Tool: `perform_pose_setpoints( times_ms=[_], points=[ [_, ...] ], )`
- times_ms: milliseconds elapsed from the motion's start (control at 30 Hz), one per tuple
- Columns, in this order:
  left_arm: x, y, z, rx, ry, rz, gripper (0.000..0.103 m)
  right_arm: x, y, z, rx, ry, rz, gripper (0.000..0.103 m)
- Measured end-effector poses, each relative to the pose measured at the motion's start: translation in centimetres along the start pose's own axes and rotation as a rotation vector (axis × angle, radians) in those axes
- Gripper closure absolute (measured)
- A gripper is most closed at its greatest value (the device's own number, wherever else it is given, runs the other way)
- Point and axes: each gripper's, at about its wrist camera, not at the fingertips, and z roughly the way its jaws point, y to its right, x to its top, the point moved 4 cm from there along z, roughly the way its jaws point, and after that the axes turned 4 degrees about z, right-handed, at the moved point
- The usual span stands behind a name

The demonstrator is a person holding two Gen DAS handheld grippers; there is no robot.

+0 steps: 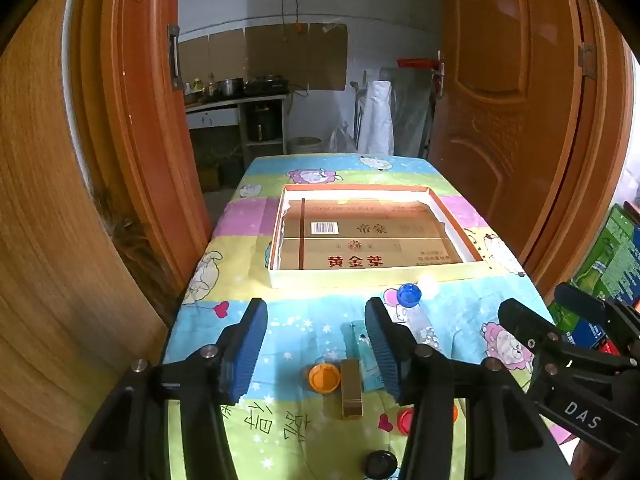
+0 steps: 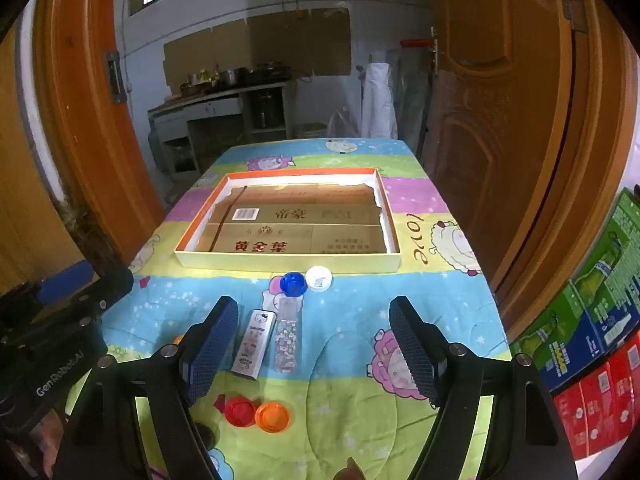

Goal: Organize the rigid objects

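Hovering over the near half of the worktop (image 2: 460, 320), both tools are empty: the left tool (image 1: 316, 344) has its jaws spread fairly wide with nothing between the pads, and the right tool (image 2: 312, 344) stands at its widest, also gripping nothing. The tray (image 2: 288, 262) lies at 12 o'clock with nothing loose visible in it, so the sorting looks barely begun. Scattered before it: a blue cap (image 2: 293, 283) and a white cap (image 2: 319, 278) just beside the tray's near wall, a white box (image 2: 255, 344) and a clear case (image 2: 287, 340) side by side, then a red cap (image 2: 240, 411) and an orange cap (image 2: 272, 417) touching at 6 o'clock. The left view adds a gold box (image 1: 351, 388), another orange cap (image 1: 324, 378) at its 9 o'clock, and a black disc (image 1: 379, 463) at the bottom edge. My call: the right tool should take the white box first, narrowing across its short sides, not its length, and lifting clear before carrying to the tray; caps are shallow, so pads must come low and square. Writing now: the tray's cardboard liner reads "黄金葉" in red and "帝豪", with a barcode; the cloth says "love"; the left tool's body reads "GenRobot.AI", the right's "DAS". The white box's print is too small to read.
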Motion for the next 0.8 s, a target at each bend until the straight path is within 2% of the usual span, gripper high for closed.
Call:
perform_pose_setpoints(
  times_ms=[233,800],
  points=[
    [-0.4,1.5,-1.1,0.017,0.012,0.016,0.052,-0.7,0.1,-0.8,0.003,0.018,0.005,0.024],
    [-0.7,0.9,-1.7,-0.006,0.027,0.006,0.052,-1.4,-0.3,-2.6,0.01,0.057,-0.016,0.024]
  ],
)
